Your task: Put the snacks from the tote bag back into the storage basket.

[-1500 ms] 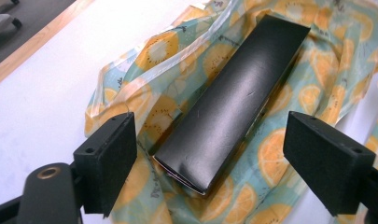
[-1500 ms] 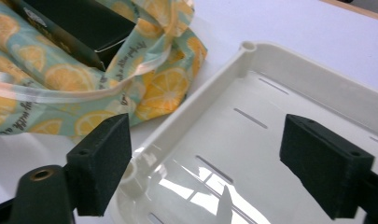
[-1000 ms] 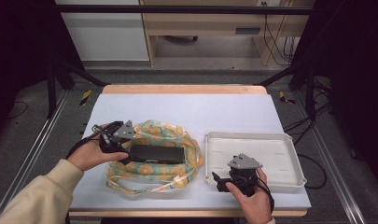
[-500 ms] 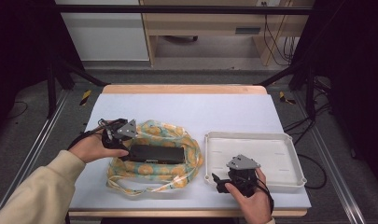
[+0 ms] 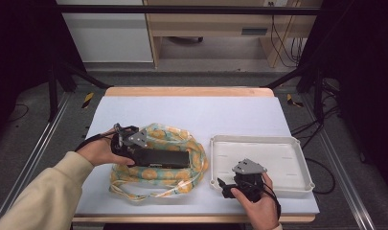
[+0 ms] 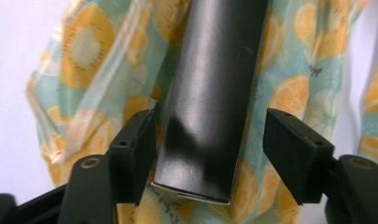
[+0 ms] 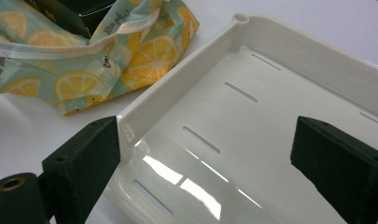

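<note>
A long black box (image 5: pixel 163 157) lies on a lemon-print bag (image 5: pixel 182 139) at the table's left middle. My left gripper (image 5: pixel 136 152) straddles the box's left end. In the left gripper view the box (image 6: pixel 210 93) stands between the jaws over the bag (image 6: pixel 98 60). The jaws have just been closing. One pad is at the box's edge and a gap remains at the other pad. My right gripper (image 5: pixel 226 187) is open over the near left corner of the white tray (image 5: pixel 258 139), with nothing between its pads (image 7: pixel 84 154).
The slotted tray (image 7: pixel 177 74) sits right of the bag (image 7: pixel 84 70) on a pale mat. The bag's straps trail toward the table's front edge. Dark frame rails flank the table on both sides.
My left gripper has edged right and nearer, onto the box's left end. The right hand has stayed in place.
</note>
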Tool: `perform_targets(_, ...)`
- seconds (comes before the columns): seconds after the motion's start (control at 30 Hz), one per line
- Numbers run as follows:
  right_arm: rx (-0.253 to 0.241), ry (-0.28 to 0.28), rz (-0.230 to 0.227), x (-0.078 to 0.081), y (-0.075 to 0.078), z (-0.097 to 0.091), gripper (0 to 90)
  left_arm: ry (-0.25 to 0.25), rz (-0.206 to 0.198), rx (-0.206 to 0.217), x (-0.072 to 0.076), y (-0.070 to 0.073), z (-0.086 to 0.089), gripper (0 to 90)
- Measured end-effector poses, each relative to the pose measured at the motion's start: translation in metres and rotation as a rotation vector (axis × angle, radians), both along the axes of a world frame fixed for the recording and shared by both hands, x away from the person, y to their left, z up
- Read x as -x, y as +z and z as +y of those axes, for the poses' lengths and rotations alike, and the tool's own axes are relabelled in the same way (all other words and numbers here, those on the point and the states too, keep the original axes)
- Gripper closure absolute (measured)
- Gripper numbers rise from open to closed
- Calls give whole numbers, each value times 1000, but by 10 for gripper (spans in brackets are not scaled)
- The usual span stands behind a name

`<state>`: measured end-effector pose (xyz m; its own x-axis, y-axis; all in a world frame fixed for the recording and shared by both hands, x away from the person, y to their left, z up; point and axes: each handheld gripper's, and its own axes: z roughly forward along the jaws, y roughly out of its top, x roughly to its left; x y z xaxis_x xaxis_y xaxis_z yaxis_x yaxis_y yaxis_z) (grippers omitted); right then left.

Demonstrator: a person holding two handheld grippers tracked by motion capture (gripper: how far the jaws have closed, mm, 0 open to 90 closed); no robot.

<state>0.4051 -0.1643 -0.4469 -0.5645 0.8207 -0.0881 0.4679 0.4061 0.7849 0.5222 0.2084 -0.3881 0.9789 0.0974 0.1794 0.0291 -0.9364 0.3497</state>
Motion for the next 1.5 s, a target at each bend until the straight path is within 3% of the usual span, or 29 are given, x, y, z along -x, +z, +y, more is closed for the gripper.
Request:
perform_targets(0.3, 6, 2, 8, 0, -1, 1, 87, -16, 27, -69, -11, -21, -7, 312)
perform_targets(0.53, 14, 7, 15, -1, -2, 1, 87, -14, 66, -85, -16, -34, -8, 328)
perform_targets(0.7, 13, 7, 22, -1, -3, 1, 87, -24, 59, -85, -17, -38, -9, 350)
perform_targets(0.97, 15, 6, 24, -1, -3, 1, 88, -66, 24, -57, -13, -28, -1, 422)
perform_targets(1.03, 16, 6, 23, -1, -3, 1, 88, -61, 27, -27, -11, -24, 1, 425)
perform_targets(1.5, 3, 16, 26, 0, 0, 3, 96, -63, -4, 63, 0, 9, 10, 427)
